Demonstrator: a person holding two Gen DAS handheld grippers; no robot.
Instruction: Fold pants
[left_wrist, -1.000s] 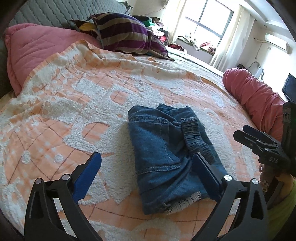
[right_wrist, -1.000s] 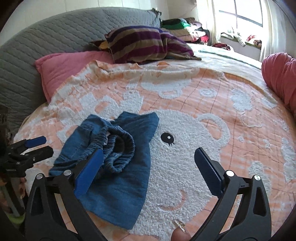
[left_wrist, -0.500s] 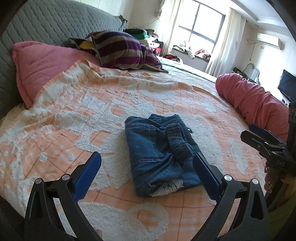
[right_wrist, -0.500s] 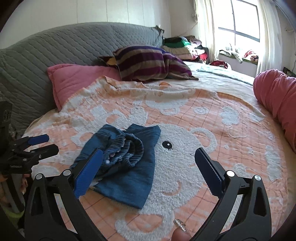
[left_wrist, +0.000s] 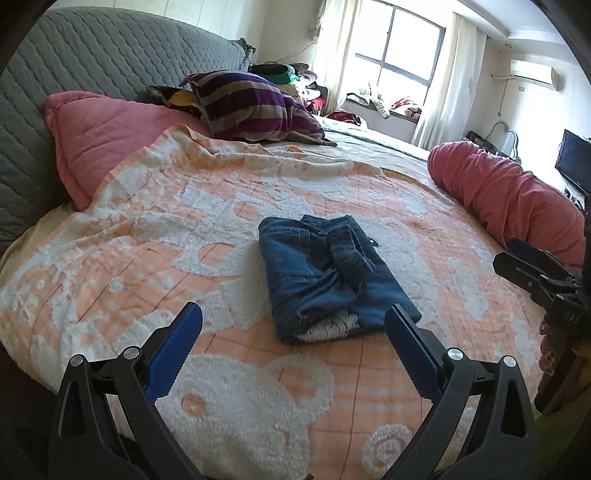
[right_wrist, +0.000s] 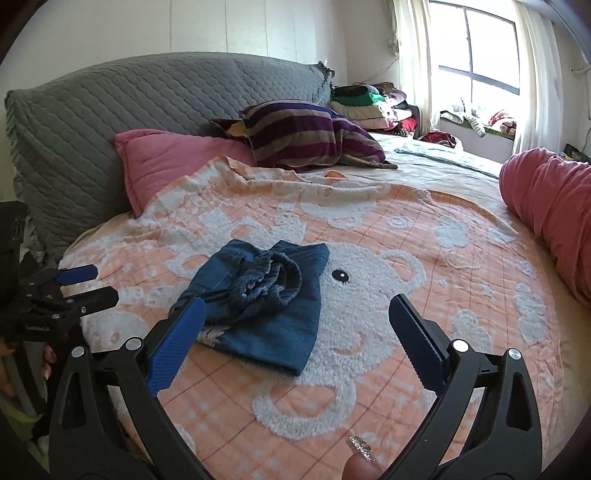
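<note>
Folded denim pants (left_wrist: 332, 280) lying mid-bed on orange/white bear blanket (left_wrist: 184, 236), elastic waistband (right_wrist: 266, 284) bunched on top, white lace hem poking out near end. Left claw (left_wrist: 293, 345) spread wide, empty, above blanket just short of pants. Right claw (right_wrist: 295, 330) likewise spread, empty, w/ left pad over pants' near edge in view, contact unclear. Pink pillow (left_wrist: 103, 136) & striped pillow (left_wrist: 251, 107) by grey headboard (left_wrist: 92, 62); red bolster (left_wrist: 506, 199) at right edge. Fingertip w/ glitter nail (right_wrist: 360, 459) at bottom of right-wrist view.

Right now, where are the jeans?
The folded jeans lie mid-blanket on the bed, just beyond both open hand-held grippers, beside the bear's eye.
</note>
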